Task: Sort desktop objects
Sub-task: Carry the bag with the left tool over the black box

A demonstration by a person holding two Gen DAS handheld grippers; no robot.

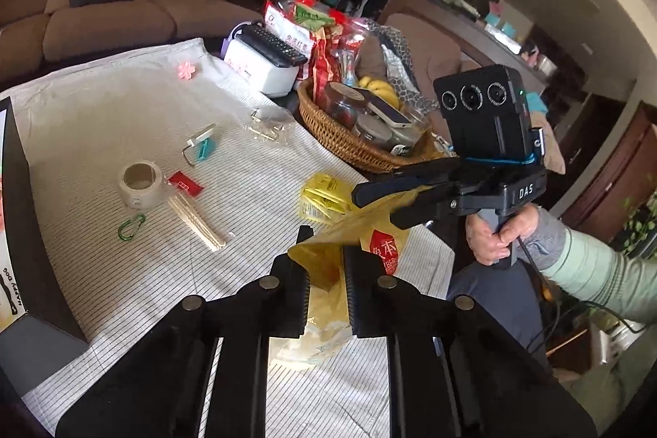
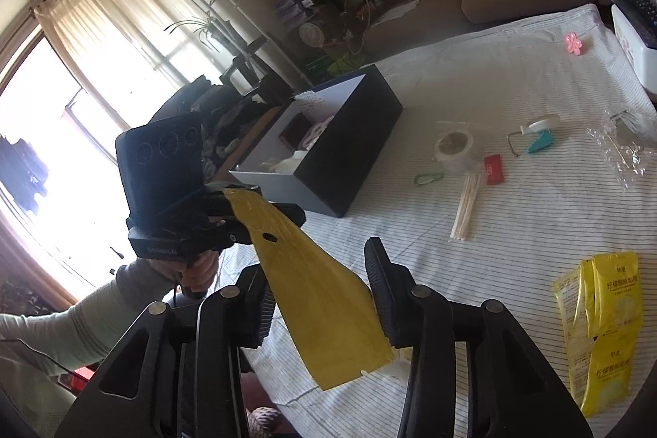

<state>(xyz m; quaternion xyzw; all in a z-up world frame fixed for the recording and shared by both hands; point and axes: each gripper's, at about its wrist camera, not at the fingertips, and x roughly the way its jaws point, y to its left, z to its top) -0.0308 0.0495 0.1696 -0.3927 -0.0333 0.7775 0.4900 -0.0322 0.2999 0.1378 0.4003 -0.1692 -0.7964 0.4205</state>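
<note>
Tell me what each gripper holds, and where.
The left gripper pinches one end of the yellow bag. The bag also runs between the fingers of the right gripper; whether they press it cannot be told.

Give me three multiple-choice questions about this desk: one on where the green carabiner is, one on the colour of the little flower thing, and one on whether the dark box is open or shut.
1. Where does the green carabiner lie?
A. In the wicker basket
B. On the striped cloth, next to the tape roll
C. Inside the dark box

2. What colour is the small flower?
A. Pink
B. Blue
C. Black

3. What state is the dark box in?
A. Closed with a lid
B. Turned upside down
C. Open at the top, with things inside

Answers:
1 B: the green carabiner lies on the striped cloth, just below the tape roll.
2 A: the flower at the far end of the cloth is pink.
3 C: the right wrist view looks into the dark box, which has no lid and holds pale items.
</note>
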